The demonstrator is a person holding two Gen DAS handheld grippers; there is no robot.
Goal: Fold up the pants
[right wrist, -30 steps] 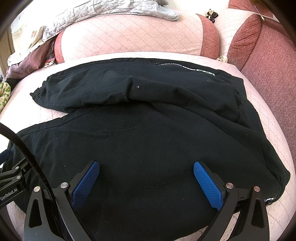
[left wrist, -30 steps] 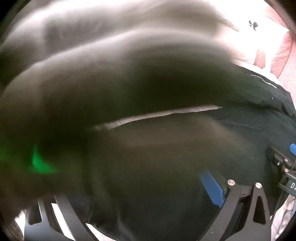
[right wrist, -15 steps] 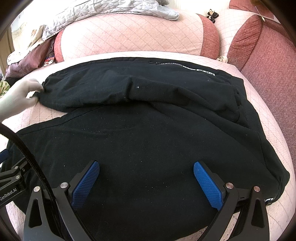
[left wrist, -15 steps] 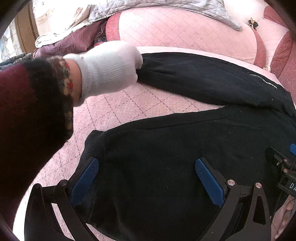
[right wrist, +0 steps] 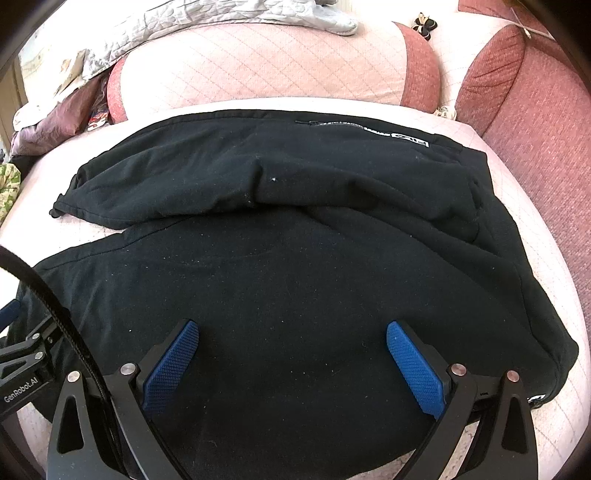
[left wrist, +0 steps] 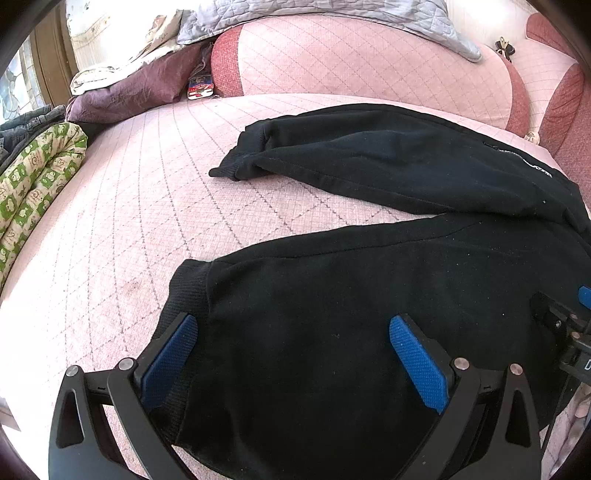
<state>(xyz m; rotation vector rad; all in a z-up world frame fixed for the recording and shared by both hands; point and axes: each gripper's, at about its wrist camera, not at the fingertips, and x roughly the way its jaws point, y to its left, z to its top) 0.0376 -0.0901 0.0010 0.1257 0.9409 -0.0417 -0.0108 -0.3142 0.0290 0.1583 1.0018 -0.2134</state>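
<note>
Black pants (left wrist: 369,280) lie spread on a pink quilted sofa seat (left wrist: 140,206), the two legs pointing left and apart in a V. The far leg's cuff (left wrist: 236,166) lies flat on the seat. The pants also fill the right wrist view (right wrist: 295,258), waistband at the right. My left gripper (left wrist: 293,347) is open over the near leg, close to its cuff (left wrist: 188,291). My right gripper (right wrist: 291,350) is open over the near leg further right. Neither holds cloth.
A round pink back cushion (left wrist: 369,59) stands behind the seat, with a grey quilt (left wrist: 332,18) draped on it. Purple cloth (left wrist: 129,92) and a green patterned roll (left wrist: 33,181) lie at the left. A red armrest (right wrist: 535,110) bounds the right.
A gloved hand that was at the far leg's cuff half a second ago has gone from view. The cuff now lies flat. Both grippers stayed in place and open.
</note>
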